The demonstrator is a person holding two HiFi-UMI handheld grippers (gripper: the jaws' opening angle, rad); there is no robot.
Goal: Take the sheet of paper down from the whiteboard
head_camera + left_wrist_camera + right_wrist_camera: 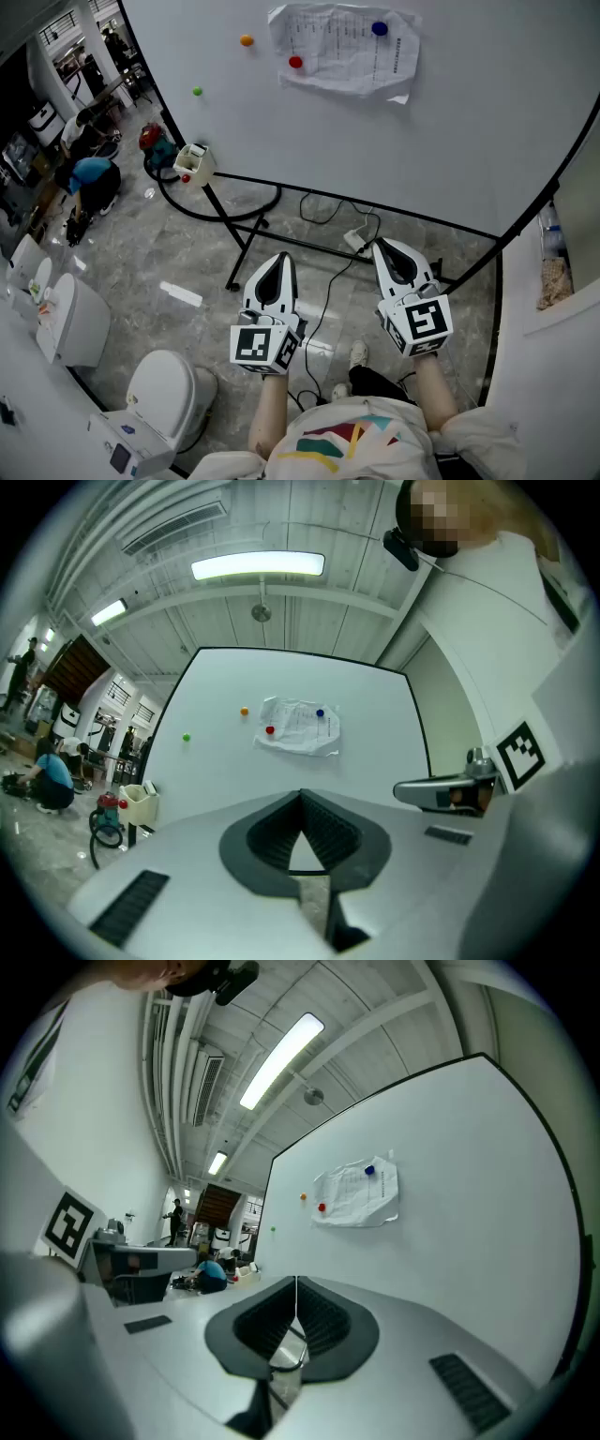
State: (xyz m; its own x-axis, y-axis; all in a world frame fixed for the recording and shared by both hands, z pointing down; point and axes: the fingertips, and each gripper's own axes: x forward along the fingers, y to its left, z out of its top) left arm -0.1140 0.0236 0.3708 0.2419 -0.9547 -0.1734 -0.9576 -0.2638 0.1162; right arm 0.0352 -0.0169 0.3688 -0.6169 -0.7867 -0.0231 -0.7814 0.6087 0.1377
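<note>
A crumpled printed sheet of paper [342, 49] hangs high on the whiteboard [469, 122], pinned by a red magnet [295, 62] and a blue magnet [379, 28]. The same paper [298, 727] shows far ahead in the left gripper view, and the paper [358, 1192] also shows in the right gripper view. Both grippers hang low in front of the board, well short of the sheet. My left gripper [278, 265] is shut and empty. The right gripper [389, 250] is shut too, nothing between its jaws.
Loose orange [246, 40] and green [197, 91] magnets sit on the board left of the paper. The board's black stand [246, 246] and cables [323, 281] lie on the floor below. A marker tray [193, 163] hangs at the board's left edge. People crouch far left [89, 178].
</note>
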